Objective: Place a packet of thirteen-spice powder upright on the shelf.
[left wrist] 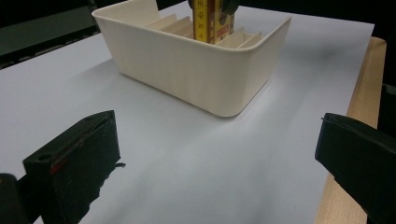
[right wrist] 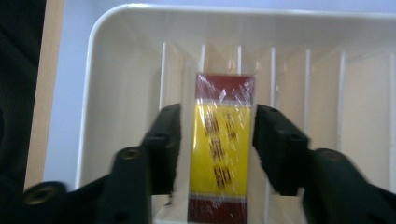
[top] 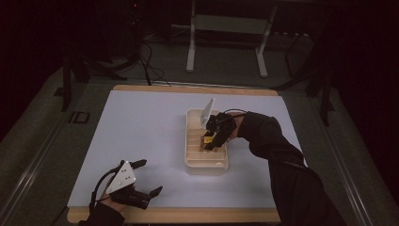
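- Right gripper (top: 212,140): reaches down into the cream tray from the person's right side, black-sleeved forearm behind it. In the right gripper view its two black jaws [no point] flank a small packet, one on each long side, with a thin gap visible between each pad and the wrapper; the jaws stand narrowly apart and do not press on the packet.
- Packet (right wrist: 220,144): flat, oblong, wrapped in glossy film; yellow middle band with dark print, dark red bands at both ends. It stands on edge in a slot between the tray's thin dividers, in the half of the tray nearer the person. In the left gripper view its yellow and red face (left wrist: 212,21) rises above the tray rim.
- Tray (top: 189,162): cream plastic, oblong, rounded corners, inside split by a row of thin upright dividers into narrow slots. It sits on the white sheet, right of the table's middle, its long side running away from the person.
- Left gripper (top: 143,178): rests low at the near left of the table, well apart from the tray, grey three-cornered plate on top. Its jaws are spread wide with nothing between them; bare sheet shows in the gap.
- White sheet (top: 141,127): covers most of the table top.
- Table (top: 188,215): light wooden edge showing along the near and far sides.
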Demonstrator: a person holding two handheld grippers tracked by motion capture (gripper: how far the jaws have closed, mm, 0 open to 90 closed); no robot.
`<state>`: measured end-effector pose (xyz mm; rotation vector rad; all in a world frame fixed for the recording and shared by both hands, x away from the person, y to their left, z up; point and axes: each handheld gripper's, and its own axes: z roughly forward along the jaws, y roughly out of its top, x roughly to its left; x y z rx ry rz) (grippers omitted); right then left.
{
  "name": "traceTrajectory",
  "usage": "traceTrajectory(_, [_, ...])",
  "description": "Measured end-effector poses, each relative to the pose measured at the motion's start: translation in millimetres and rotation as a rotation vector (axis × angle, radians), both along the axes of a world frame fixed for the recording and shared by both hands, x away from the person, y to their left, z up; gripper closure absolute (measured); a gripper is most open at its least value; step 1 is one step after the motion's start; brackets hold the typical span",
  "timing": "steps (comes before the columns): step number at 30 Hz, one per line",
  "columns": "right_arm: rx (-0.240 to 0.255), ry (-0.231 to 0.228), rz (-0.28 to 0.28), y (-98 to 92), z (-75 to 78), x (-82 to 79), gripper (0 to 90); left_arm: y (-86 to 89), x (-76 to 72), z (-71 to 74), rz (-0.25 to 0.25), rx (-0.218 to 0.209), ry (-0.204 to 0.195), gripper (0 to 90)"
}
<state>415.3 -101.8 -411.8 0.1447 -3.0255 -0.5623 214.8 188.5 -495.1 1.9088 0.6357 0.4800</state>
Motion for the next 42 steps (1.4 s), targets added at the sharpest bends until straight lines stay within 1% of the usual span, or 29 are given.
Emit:
traceTrajectory(6, [0.005, -0.022, -0.016, -1.3, 8.5, -0.7, 43.6, -0.2, 0.2, -0.1, 0.0, 0.002, 0.0, 0.0])
traceTrajectory(7, [0.011, -0.021, -0.021, -1.8, 10.4, -0.5, 42.4, -0.3, 0.2, -0.1, 0.001, 0.002, 0.001, 0.0])
traceTrajectory(12, [0.035, -0.048, -0.041, -6.5, 18.7, -0.2, 36.7, -0.5, 0.3, -0.3, 0.001, 0.003, 0.003, 0.0])
traceTrajectory(13, [0.038, -0.055, -0.052, -7.7, 20.5, -0.6, 34.5, -0.6, 0.4, -0.3, 0.001, 0.004, 0.002, 0.0])
traceTrajectory(15, [0.056, -0.064, -0.066, -10.4, 23.5, -0.5, 33.2, -0.8, 0.6, -0.5, 0.0, 0.005, 0.003, 0.0])
traceTrajectory(17, [0.066, -0.082, -0.077, -13.0, 26.1, -0.6, 29.2, -0.8, 0.7, -0.5, 0.0, 0.006, 0.003, 0.0])
traceTrajectory(19, [0.07, -0.087, -0.103, -15.7, 28.2, 0.6, 23.6, -0.8, 0.8, -0.5, 0.001, 0.006, 0.003, 0.0])
traceTrajectory(20, [0.068, -0.088, -0.122, -16.8, 28.7, 1.7, 17.9, -0.8, 0.8, -0.6, 0.001, 0.006, 0.003, 0.0])
traceTrajectory(21, [0.053, -0.083, -0.138, -18.0, 28.7, 2.4, 13.6, -0.9, 0.7, -0.6, 0.001, 0.005, 0.005, 0.0])
traceTrajectory(22, [0.043, -0.085, -0.149, -19.8, 28.3, 3.0, 14.2, -0.9, 0.7, -0.6, 0.001, 0.004, 0.005, 0.0])
traceTrajectory(24, [0.055, -0.08, -0.183, -23.2, 28.3, 5.3, 13.5, -0.9, 0.7, -0.6, 0.001, 0.003, 0.005, 0.0])
traceTrajectory(25, [0.056, -0.084, -0.18, -24.8, 28.4, 5.5, 13.0, -0.8, 0.8, -0.6, 0.001, 0.004, 0.005, 0.0])
traceTrajectory(27, [0.062, -0.099, -0.201, -29.1, 28.7, 5.3, 13.0, -0.8, 1.0, -0.7, 0.002, 0.003, 0.005, 0.0])
traceTrajectory(29, [0.073, -0.096, -0.219, -32.9, 29.8, 6.5, 13.1, -0.9, 1.0, -0.7, 0.002, 0.004, 0.007, 0.0])
traceTrajectory(30, [0.08, -0.103, -0.235, -36.0, 31.1, 7.1, 13.4, -0.9, 1.0, -0.7, 0.002, 0.004, 0.007, 0.0])
traceTrajectory(31, [0.096, -0.108, -0.278, -40.9, 33.7, 9.8, 14.1, -0.8, 0.9, -0.6, 0.002, 0.004, 0.005, 0.0])
traceTrajectory(32, [0.105, -0.108, -0.297, -43.3, 34.9, 10.7, 14.1, -0.7, 0.8, -0.6, 0.002, 0.003, 0.006, 0.0])
traceTrajectory(36, [0.149, -0.141, -0.383, -57.5, 39.0, 13.7, 14.2, -0.6, 1.1, -0.9, 0.004, 0.002, 0.007, 0.0])
traceTrajectory(38, [0.173, -0.146, -0.427, -64.8, 40.7, 14.1, 14.2, -0.8, 1.1, -1.0, 0.003, 0.002, 0.007, 0.0])
traceTrajectory(41, [0.22, -0.155, -0.503, -76.9, 43.5, 15.1, 14.2, -0.9, 1.0, -0.9, 0.004, 0.004, 0.006, 0.0])
traceTrajectory(42, [0.245, -0.163, -0.533, -82.3, 44.3, 15.5, 14.2, -0.9, 0.8, -1.1, 0.004, 0.005, 0.007, 0.0])
